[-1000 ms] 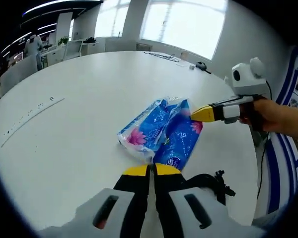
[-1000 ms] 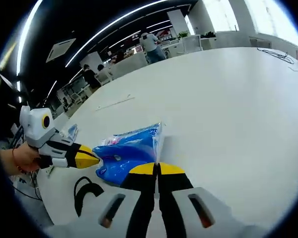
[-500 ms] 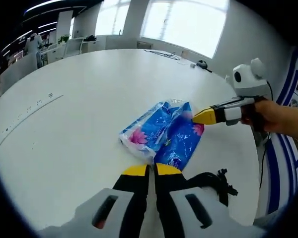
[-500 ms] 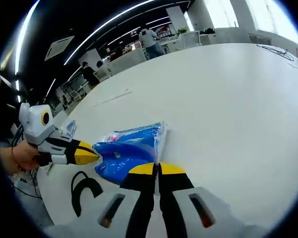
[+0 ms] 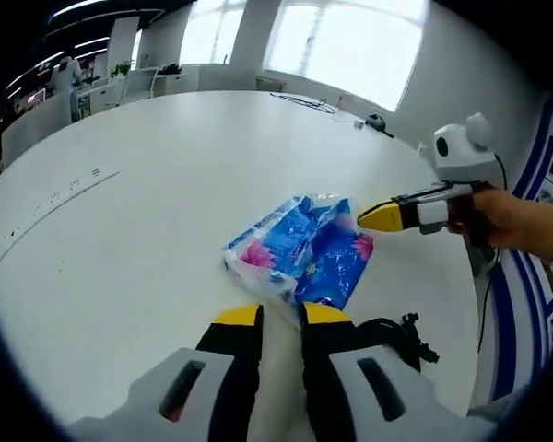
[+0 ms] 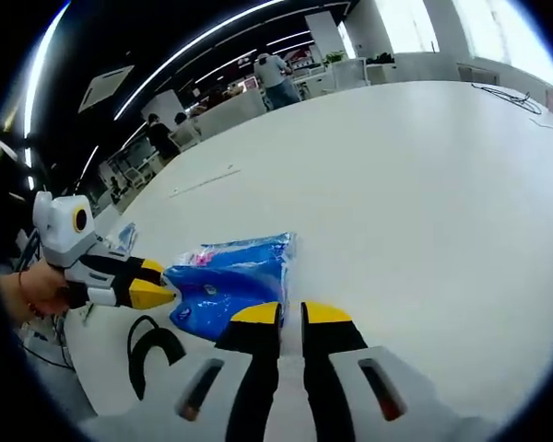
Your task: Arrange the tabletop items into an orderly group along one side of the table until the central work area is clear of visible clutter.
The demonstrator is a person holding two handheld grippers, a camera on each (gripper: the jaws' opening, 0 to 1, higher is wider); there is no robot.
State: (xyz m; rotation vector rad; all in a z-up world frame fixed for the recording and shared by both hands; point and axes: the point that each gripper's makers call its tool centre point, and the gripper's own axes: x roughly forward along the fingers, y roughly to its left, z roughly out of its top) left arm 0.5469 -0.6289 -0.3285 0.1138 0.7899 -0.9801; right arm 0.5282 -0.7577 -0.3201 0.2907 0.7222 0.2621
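Spreading across most of both views, we see the white round table, bare through its middle. We find the blue tissue packs lying at centre right of the left gripper view, near the table's edge; they sit lower left in the right gripper view. Our left gripper stands with jaws slightly parted just before the packs, and our right gripper likewise, holding nothing. A black cable curls at lower right.
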